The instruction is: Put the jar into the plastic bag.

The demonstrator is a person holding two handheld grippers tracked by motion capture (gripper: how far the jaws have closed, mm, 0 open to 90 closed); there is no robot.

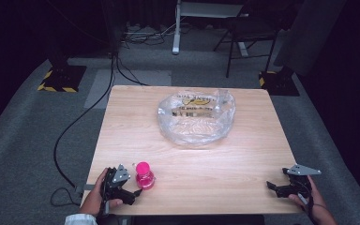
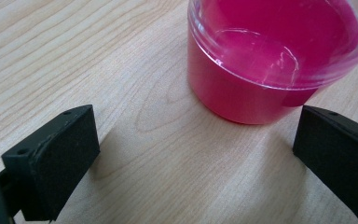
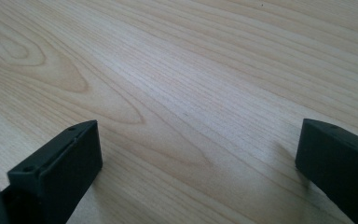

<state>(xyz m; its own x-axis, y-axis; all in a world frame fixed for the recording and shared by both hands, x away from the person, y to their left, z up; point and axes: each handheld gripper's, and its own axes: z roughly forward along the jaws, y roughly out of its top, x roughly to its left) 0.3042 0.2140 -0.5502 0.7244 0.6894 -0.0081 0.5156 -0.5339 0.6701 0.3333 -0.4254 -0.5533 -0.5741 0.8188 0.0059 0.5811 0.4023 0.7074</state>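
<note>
Left jaws: spread wide on the left gripper (image 1: 132,191), with bare wood between them and nothing held or touched.
Bottle from left jaws: the pink bottle (image 2: 270,60) stands just ahead of the gap and off toward the right-hand jaw in the left gripper view, close but not yet between the pads.
Bottle axis: upright, long axis vertical, pink cap on top in the high view, pink liquid showing through the clear wall.
Bottle position: near the front left of the table (image 1: 243,178), just beside the left gripper and resting on the wood.
Right jaws: spread wide on the right gripper (image 1: 277,188), empty, with plain wood grain ahead in the right gripper view.
Nearer hand: the left hand (image 1: 96,199) by far; the right hand (image 1: 316,211) sits at the front right corner, well apart from the bottle.
Plastic bag: a clear plastic bag (image 1: 196,118) lies crumpled and open-mouthed at the far middle of the table, well beyond both grippers.
Likely next move: my judgement is that the left gripper needs a small forward push and a shift toward the bottle's side to centre the body between the pads before closing.
Risk: the bottle is tall on a narrow base, so a nudge from one pad could tip it.
</note>
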